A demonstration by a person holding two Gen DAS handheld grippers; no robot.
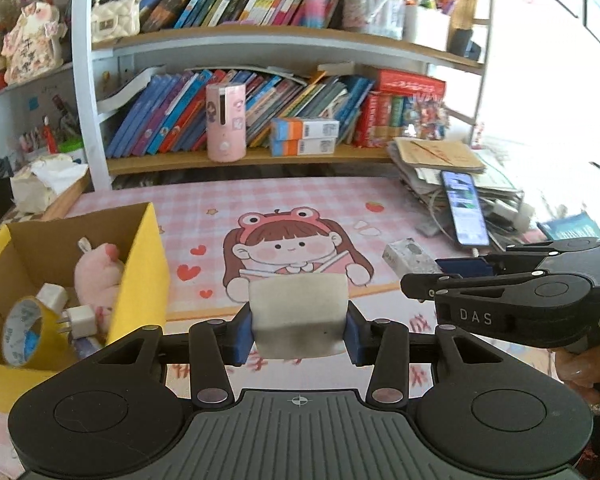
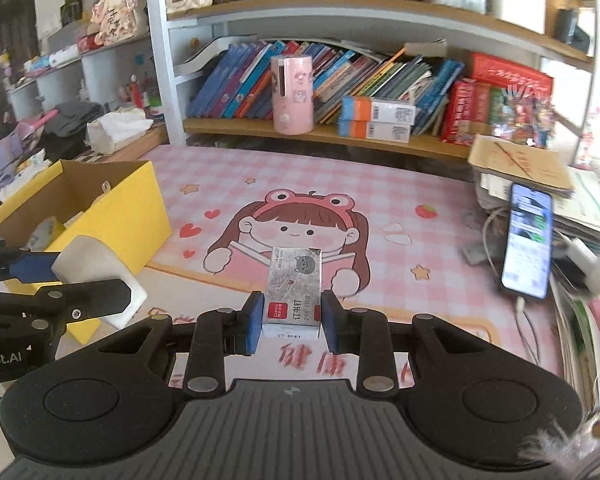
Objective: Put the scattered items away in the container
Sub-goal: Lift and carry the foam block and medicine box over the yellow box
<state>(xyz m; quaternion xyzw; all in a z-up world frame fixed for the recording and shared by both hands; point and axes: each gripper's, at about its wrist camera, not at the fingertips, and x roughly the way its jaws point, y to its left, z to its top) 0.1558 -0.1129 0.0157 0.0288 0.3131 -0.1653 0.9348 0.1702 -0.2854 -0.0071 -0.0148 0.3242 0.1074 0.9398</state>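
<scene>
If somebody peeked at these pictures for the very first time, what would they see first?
Probably the big cartoon girl in a frog headband on the pink checked desk mat, right in the middle. In front of her, the left gripper holds a white spongy block and the right gripper pinches a small staple box. The bright yellow box on the left, with a pink plush toy and a tape roll inside, stands out too.

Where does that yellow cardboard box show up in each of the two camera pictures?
Left wrist view: the yellow box fills the lower left, with toys and tape inside.
Right wrist view: the yellow box sits at mid left, behind the other gripper.
Shared landmark: the cartoon girl on the pink mat, right of the box.
</scene>
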